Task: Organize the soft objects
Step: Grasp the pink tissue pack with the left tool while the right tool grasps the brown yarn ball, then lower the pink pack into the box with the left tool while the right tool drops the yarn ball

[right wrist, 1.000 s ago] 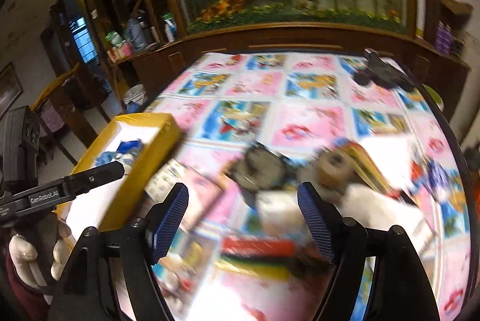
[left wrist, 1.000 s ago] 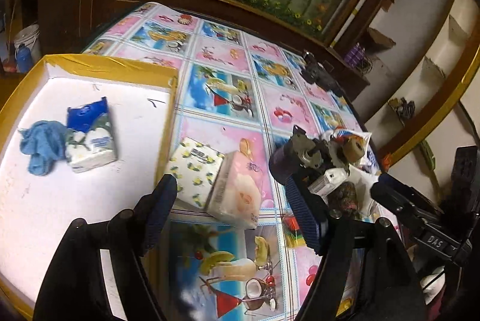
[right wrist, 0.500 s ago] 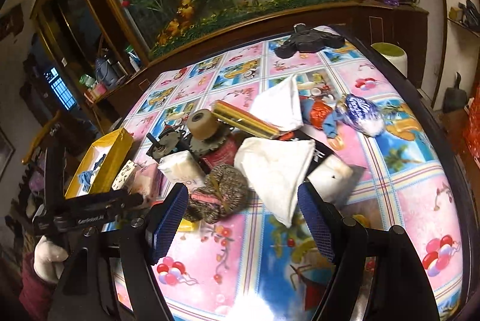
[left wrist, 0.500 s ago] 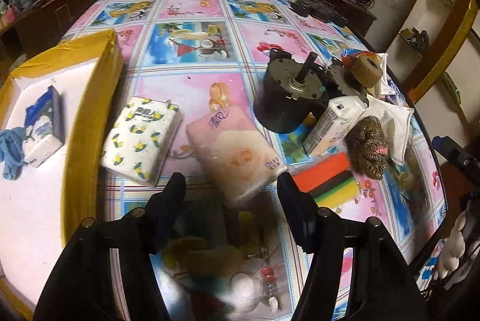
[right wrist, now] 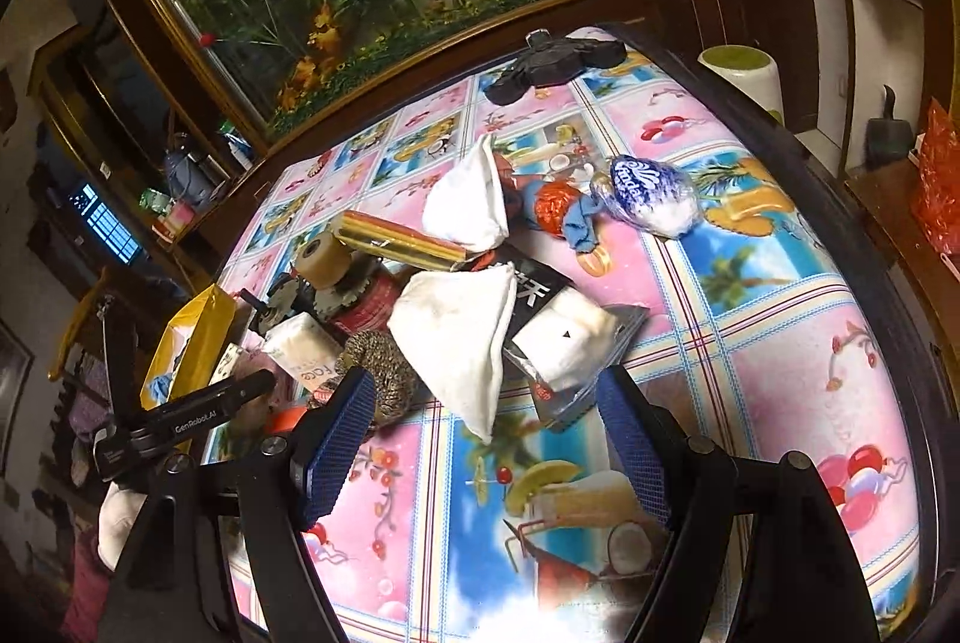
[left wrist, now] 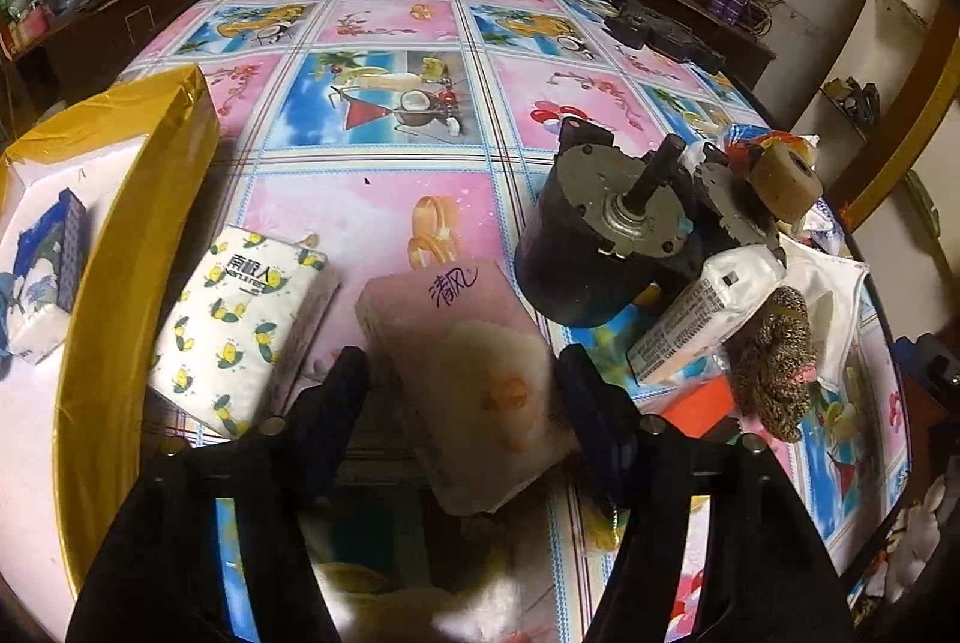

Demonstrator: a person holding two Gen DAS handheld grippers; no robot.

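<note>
- My left claw (left wrist: 459, 391) hangs low over the patterned surface (left wrist: 372, 205), its jaws spread wide on either side of the pink tissue pack (left wrist: 462, 373), which lies flat between them.
- The pack's long axis runs away from me and leans a little to the left, so the jaws stand across its short width; whether either finger already touches the wrapper I cannot tell.
- Just left of it lies the lemon-print tissue pack (left wrist: 240, 331), close against the outer wall of the yellow-rimmed tray (left wrist: 120, 283), where a blue tissue pack (left wrist: 42, 277) already rests on the white floor.
- To the right stand hard things: a dark motor (left wrist: 594, 235) and a tape roll (left wrist: 783, 181), with a white pack (left wrist: 702, 319) and a knitted bundle (left wrist: 774, 355) near them.
- My right claw (right wrist: 483, 439) hovers wide and empty above the near edge of the heap, a white folded cloth (right wrist: 462, 343) lying just ahead between its blue pads.
- By my reckoning the left side is nearer the job: the pink pack looks next for the tray, which lies well to its left.
</note>
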